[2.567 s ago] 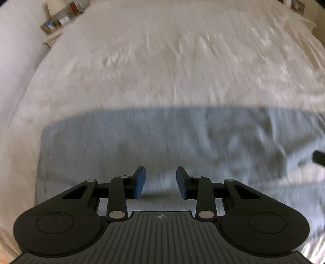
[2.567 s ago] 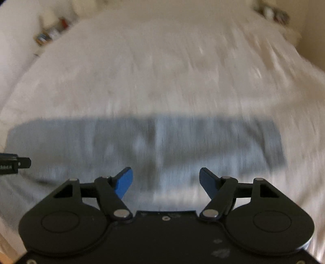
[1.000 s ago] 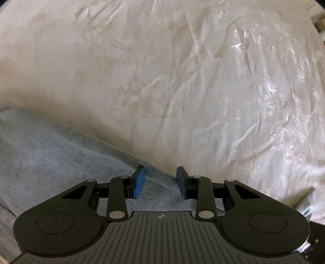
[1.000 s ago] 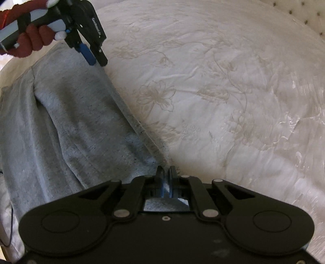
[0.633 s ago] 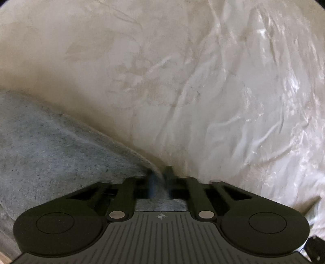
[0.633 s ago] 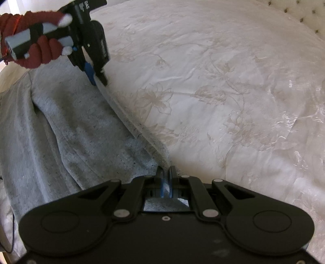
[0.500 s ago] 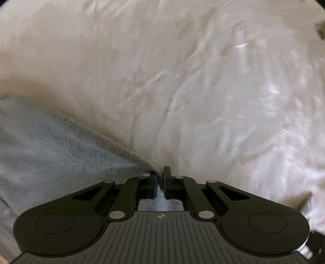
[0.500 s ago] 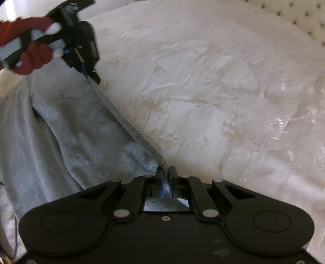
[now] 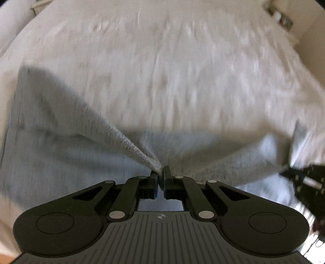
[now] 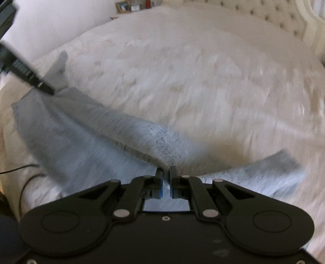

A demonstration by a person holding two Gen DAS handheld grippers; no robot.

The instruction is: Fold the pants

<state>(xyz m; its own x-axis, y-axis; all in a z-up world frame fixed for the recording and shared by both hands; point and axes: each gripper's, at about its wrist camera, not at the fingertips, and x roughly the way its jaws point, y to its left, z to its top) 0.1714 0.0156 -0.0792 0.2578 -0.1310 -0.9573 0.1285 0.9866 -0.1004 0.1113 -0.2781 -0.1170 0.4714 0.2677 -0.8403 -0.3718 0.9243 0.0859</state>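
Grey sweatpants lie across the near part of a white bedspread. My left gripper is shut on an edge of the pants and holds it lifted, so the cloth rises in a ridge to the fingers. My right gripper is shut on another edge of the pants, also lifted. The left gripper shows at the left of the right wrist view, and the right gripper at the right edge of the left wrist view. Both views are blurred.
The bedspread stretches far beyond the pants. A tufted headboard stands at the back right, a nightstand with small items at the back. A black cable lies at the left.
Both grippers, shut on the pants' edges, have lifted the cloth off the bed and swung it; the views now take in the whole bed.
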